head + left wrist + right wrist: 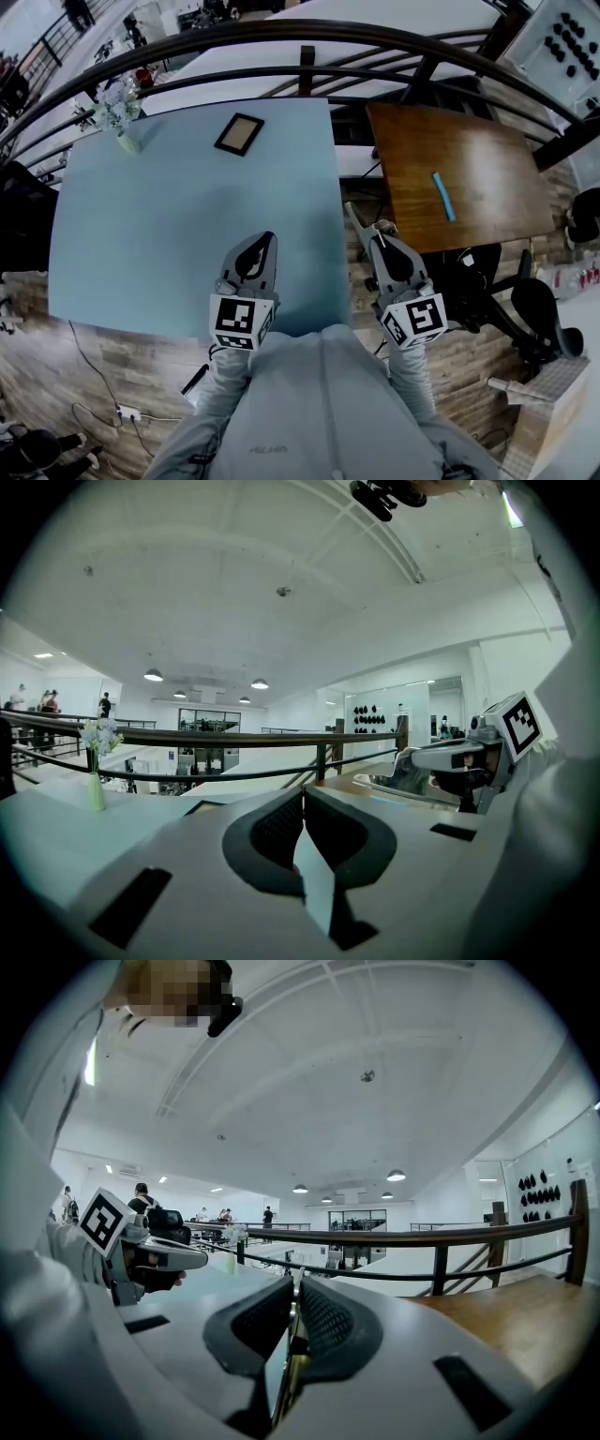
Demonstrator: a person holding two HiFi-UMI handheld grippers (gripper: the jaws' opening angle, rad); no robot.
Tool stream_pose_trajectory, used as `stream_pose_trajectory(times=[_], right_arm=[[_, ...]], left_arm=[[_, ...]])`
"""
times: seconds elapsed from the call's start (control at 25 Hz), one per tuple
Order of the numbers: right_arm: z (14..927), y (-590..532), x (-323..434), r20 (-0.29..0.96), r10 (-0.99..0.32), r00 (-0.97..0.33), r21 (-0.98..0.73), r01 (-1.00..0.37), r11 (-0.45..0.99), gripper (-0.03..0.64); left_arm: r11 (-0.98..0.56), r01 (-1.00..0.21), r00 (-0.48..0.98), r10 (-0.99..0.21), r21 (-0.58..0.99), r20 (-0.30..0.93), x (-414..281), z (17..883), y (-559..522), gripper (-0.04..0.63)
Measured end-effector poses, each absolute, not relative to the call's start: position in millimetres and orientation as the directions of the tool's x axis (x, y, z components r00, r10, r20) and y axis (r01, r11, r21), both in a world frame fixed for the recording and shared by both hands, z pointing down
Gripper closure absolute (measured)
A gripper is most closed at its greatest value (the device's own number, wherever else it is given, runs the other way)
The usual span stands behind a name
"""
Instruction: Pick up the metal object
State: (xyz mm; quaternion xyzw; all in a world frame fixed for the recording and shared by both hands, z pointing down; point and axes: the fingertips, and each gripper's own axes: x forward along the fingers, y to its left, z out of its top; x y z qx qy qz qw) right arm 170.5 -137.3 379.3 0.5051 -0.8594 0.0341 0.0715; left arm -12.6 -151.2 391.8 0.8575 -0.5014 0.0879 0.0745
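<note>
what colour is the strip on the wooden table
Light blue strip, best in the head view.

At lower centre, the person is wearing a light grey zip-front top (319,412). The left gripper (265,236) and right gripper (374,240) are showing grey shells, black pads (275,833) and black-and-white marker cubes (242,321).

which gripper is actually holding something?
The right gripper, jaws clamped on a thin metal strip; the left gripper is shut on nothing.
</note>
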Motion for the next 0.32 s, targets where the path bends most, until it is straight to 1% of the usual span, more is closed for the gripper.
stream_pose_trajectory(times=[0.32], right_arm=[[380.4, -137.0, 169.6, 0.161, -0.861, -0.482, 0.011, -0.871, 0.490, 0.578]], left_arm=[[-0.487, -0.872, 0.483, -0.847, 0.039, 0.223, -11.9, 391.0, -151.5, 0.566]])
